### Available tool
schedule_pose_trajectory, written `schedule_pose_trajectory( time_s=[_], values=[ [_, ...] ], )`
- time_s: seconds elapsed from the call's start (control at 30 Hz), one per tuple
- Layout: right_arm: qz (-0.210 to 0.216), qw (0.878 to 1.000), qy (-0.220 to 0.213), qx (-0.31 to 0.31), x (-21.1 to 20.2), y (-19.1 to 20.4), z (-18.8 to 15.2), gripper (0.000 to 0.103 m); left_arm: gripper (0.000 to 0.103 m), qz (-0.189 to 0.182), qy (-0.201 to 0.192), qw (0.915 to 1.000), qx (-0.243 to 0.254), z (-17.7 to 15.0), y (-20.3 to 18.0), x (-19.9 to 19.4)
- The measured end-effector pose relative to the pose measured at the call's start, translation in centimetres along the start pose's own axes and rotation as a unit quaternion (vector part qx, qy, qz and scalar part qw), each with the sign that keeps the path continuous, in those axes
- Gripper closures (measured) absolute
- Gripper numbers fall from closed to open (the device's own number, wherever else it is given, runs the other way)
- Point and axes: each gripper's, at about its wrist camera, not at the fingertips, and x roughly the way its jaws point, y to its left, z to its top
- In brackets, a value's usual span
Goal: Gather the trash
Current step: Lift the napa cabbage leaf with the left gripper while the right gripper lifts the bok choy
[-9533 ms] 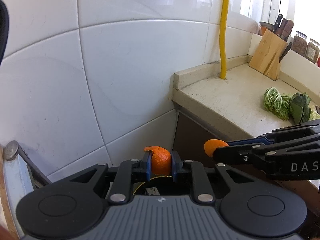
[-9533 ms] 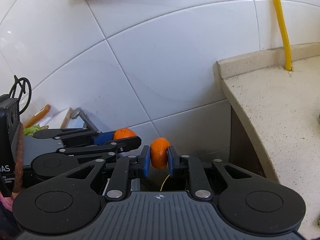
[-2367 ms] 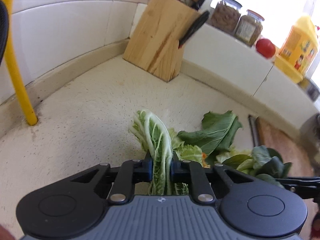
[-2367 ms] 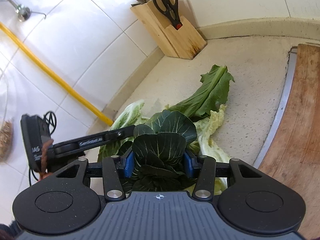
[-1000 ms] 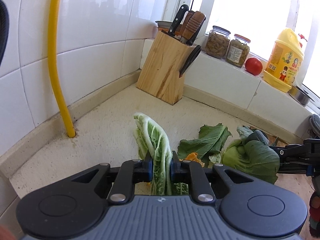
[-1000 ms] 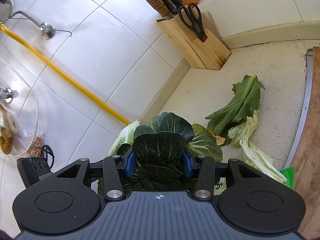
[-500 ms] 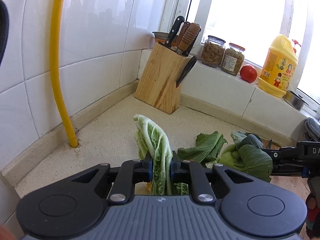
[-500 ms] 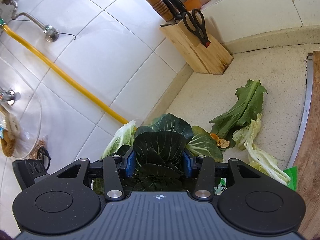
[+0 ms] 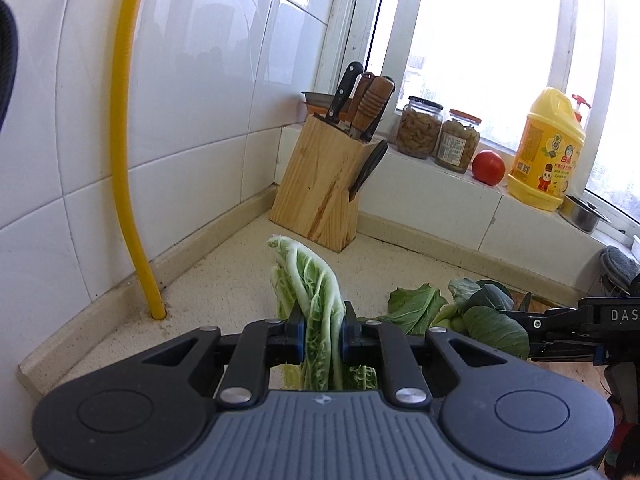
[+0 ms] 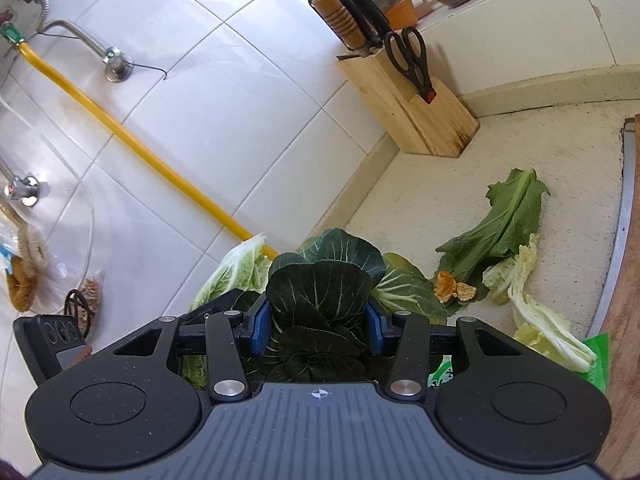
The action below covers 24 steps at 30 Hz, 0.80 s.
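Note:
My left gripper (image 9: pixel 322 330) is shut on a pale green cabbage leaf (image 9: pixel 310 284) that stands up between its blue pads, lifted above the counter (image 9: pixel 224 276). My right gripper (image 10: pixel 318 326) is shut on a bunch of dark green leaves (image 10: pixel 320 284); the same bunch (image 9: pixel 490 320) shows at the right of the left wrist view. On the counter remain a long green leaf (image 10: pixel 504 220), a pale cabbage strip (image 10: pixel 532 312), orange peel bits (image 10: pixel 454 288) and a green wrapper (image 10: pixel 596 356).
A wooden knife block (image 9: pixel 326 196) stands in the counter's corner beside a yellow pipe (image 9: pixel 124 136). Jars (image 9: pixel 438 134), a tomato (image 9: pixel 488 167) and a yellow detergent bottle (image 9: pixel 548 152) line the window sill. A wooden board (image 10: pixel 624 360) lies at the right.
Both grippers have risen and drawn back from the counter with their leaves held. The knife block and the window sill sit lower and farther off in the left wrist view.

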Motion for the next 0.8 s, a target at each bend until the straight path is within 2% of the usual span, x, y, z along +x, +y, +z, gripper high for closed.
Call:
schedule_pose_trajectory(
  time_s=[0.8],
  values=[
    [0.010,1.000,-0.009,-0.023,0.9,3.9,-0.6,0.050,0.089,0.005,-0.029,0.9996,0.001,0.5,1.4,-3.5]
  ],
)
